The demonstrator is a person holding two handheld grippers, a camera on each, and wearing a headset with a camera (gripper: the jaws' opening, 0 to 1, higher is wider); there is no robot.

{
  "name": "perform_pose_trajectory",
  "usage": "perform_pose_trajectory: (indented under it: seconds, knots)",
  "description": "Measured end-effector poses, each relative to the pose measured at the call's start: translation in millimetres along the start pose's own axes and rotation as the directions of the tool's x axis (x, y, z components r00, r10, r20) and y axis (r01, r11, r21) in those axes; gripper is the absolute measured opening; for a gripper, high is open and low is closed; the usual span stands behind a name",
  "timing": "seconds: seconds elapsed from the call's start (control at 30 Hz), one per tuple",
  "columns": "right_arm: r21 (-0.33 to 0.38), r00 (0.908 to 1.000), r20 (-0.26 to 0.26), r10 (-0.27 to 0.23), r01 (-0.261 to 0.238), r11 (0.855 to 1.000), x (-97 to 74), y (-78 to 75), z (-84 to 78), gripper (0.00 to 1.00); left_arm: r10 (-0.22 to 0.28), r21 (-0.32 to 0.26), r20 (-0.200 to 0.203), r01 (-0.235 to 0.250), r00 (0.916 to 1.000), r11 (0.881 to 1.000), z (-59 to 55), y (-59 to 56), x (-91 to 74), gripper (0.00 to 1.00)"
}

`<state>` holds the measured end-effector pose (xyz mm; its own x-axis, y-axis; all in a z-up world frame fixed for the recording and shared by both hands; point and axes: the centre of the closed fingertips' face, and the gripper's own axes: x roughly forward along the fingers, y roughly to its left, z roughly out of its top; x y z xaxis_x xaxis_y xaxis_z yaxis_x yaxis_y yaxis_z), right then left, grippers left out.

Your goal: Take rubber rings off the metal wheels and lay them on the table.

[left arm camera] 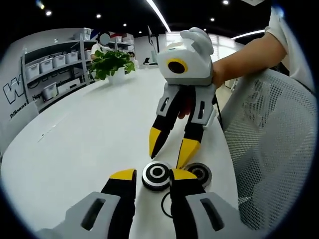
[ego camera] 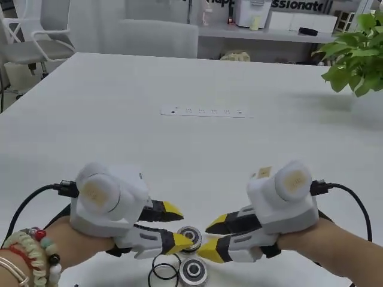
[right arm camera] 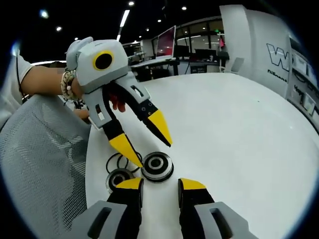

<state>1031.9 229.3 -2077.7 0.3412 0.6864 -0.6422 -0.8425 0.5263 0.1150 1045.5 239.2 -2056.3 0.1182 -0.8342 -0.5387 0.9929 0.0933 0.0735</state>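
Note:
A metal wheel [ego camera: 190, 235] with a black rubber ring around its rim lies on the white table [ego camera: 179, 137], near the front edge. My left gripper [ego camera: 176, 225] is open, and its yellow tips flank this wheel [left arm camera: 156, 175]. My right gripper [ego camera: 212, 237] faces it from the other side, also open, its tips just short of the wheel [right arm camera: 157, 166]. A second wheel [ego camera: 193, 271] lies closer to me, also seen beside the first [left arm camera: 198, 172] [right arm camera: 118, 178]. Loose black rubber rings [ego camera: 164, 269] [right arm camera: 118, 162] lie flat on the table next to it.
A white strip with small marks [ego camera: 203, 111] lies mid-table. A potted plant [ego camera: 356, 57] stands at the far right. A mesh chair back [left arm camera: 269, 149] is close behind the table's front edge. Chairs [ego camera: 36, 42] and shelves stand beyond the table.

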Motion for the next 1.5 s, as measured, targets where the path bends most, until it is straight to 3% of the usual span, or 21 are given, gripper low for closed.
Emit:
perform_pose_trajectory:
  seconds: [0.17,0.2,0.53,0.57,0.87,1.1,1.5]
  knots:
    - [-0.012,1.0,-0.005,0.0,0.0,1.0,2.2,1.8,-0.3,0.25,-0.021,0.021,-0.013,0.022,0.9997,1.0,-1.0,-8.0,5.2,0.17]
    - [-0.012,1.0,-0.005,-0.001,0.001,1.0,2.2,1.7,-0.2,0.25,-0.027,0.022,0.003,0.027,0.9996,0.999,1.3,-8.7,6.7,0.16]
    - [-0.004,1.0,0.005,-0.007,0.007,1.0,4.0,2.1,0.5,0.24,-0.019,-0.038,0.01,0.02,0.9998,0.999,-0.8,-5.5,8.1,0.08]
    - [-0.002,0.9999,0.008,-0.008,0.008,1.0,4.1,2.1,0.8,0.23,-0.014,-0.014,0.016,0.015,0.9998,1.0,0.8,-4.0,7.5,0.08]
    - [0.003,0.9994,0.032,-0.011,0.011,1.0,8.3,2.3,2.4,0.23,-0.017,-0.033,0.028,0.018,0.9995,0.999,1.2,-7.5,4.5,0.08]
    - [-0.066,0.9992,0.036,-0.02,0.023,0.998,9.3,2.5,4.8,0.22,-0.01,-0.043,0.041,0.012,0.9991,0.999,2.0,-7.7,6.4,0.08]
    - [-0.096,0.9996,0.025,-0.014,0.017,0.995,6.4,1.6,3.8,0.21,-0.009,-0.045,0.047,0.011,0.9989,0.999,2.1,-6.6,8.7,0.08]
